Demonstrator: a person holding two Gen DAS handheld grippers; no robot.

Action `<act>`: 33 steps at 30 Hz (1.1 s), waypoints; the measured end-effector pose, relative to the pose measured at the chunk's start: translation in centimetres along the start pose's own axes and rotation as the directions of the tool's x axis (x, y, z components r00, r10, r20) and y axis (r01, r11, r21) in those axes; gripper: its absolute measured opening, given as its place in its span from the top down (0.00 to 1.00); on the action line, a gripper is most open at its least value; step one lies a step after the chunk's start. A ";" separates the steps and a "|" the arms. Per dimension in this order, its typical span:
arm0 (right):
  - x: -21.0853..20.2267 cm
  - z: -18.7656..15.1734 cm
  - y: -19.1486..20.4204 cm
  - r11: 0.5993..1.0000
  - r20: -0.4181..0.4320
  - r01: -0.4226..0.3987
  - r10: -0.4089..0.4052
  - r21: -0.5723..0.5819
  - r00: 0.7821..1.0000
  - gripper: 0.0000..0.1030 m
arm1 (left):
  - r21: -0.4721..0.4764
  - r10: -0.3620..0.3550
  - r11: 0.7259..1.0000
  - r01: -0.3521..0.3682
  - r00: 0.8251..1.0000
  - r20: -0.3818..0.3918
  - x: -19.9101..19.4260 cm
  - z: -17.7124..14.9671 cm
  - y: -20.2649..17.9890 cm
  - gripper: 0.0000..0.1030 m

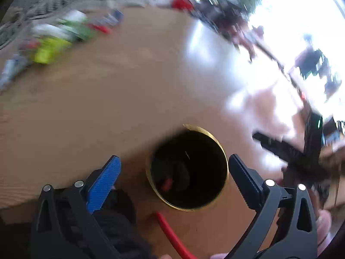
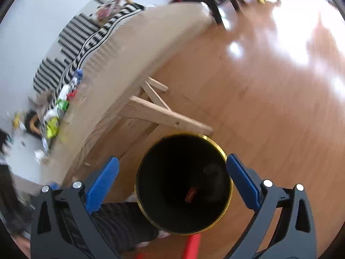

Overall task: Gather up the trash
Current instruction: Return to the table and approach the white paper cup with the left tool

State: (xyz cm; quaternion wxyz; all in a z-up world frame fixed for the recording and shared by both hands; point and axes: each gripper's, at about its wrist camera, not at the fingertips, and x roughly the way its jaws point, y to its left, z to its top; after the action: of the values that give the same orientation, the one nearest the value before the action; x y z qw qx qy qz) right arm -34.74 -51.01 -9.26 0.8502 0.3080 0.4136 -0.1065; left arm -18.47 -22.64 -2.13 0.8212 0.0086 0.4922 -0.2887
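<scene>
A black bin with a gold rim point(image 1: 217, 142) stands on the wood floor beside the table, right under my left gripper point(image 1: 174, 159), whose jaws are spread wide with nothing between the pads. A small red piece point(image 1: 167, 183) lies in the dark at the bottom. In the right wrist view the same bin point(image 2: 224, 153) fills the space below my right gripper point(image 2: 173, 159), also open and holding nothing, and the red piece point(image 2: 190, 194) shows inside. Wrappers, one yellow-green point(image 1: 48, 50) point(image 2: 52, 127), lie in a blurred row on the table.
The light wooden table point(image 2: 129, 54) rests on a trestle leg point(image 2: 159, 110) next to the bin. A black-and-white striped cloth point(image 2: 71, 43) lies behind it. A red strip point(image 1: 172, 233) point(image 2: 192, 246) runs below the bin. A blurred black shape point(image 1: 280, 149) crosses at the right.
</scene>
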 end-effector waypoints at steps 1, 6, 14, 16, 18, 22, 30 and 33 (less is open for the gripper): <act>-0.1 0.4 0.8 1.000 0.016 0.002 -0.002 -0.023 1.000 0.07 | -0.035 0.033 0.999 -0.031 0.998 0.045 -2.0 0.5 2.0 0.06; 0.1 2.8 8.8 0.984 0.105 -0.010 0.030 -0.179 0.994 0.07 | -0.192 0.237 0.960 -0.204 0.957 0.168 -8.8 1.6 11.5 0.06; 4.6 6.9 24.2 0.917 0.097 -0.087 0.135 -0.389 0.986 0.07 | -0.448 0.503 0.798 -0.402 0.855 0.128 -15.4 2.3 29.1 0.06; 6.3 8.2 27.1 0.901 0.099 -0.067 0.121 -0.428 0.988 0.07 | -0.478 0.530 0.773 -0.418 0.839 0.124 -15.9 2.9 32.2 0.06; 8.1 9.6 29.4 0.890 0.104 -0.040 0.098 -0.454 0.990 0.07 | -0.505 0.539 0.756 -0.417 0.834 0.118 -16.3 4.7 35.0 0.06; 12.5 13.4 32.6 0.892 0.094 -0.007 0.056 -0.453 0.994 0.07 | -0.519 0.568 0.728 -0.448 0.818 0.090 -15.8 6.9 39.0 0.06; 21.6 19.5 35.1 0.943 -0.024 -0.027 0.020 -0.331 1.000 0.07 | -0.514 0.592 0.696 -0.500 0.806 0.017 -11.8 10.2 45.3 0.06; 25.2 20.4 37.0 0.928 -0.032 0.032 -0.047 -0.371 0.998 0.07 | -0.499 0.595 0.696 -0.517 0.804 -0.003 -10.2 11.3 46.9 0.06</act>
State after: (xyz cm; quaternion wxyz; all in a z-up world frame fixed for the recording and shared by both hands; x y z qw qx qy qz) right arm 10.45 -32.47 -2.97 0.8820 0.1358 0.4496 -0.0375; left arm 9.64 17.78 -0.70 0.8820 -0.0675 0.4545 0.1042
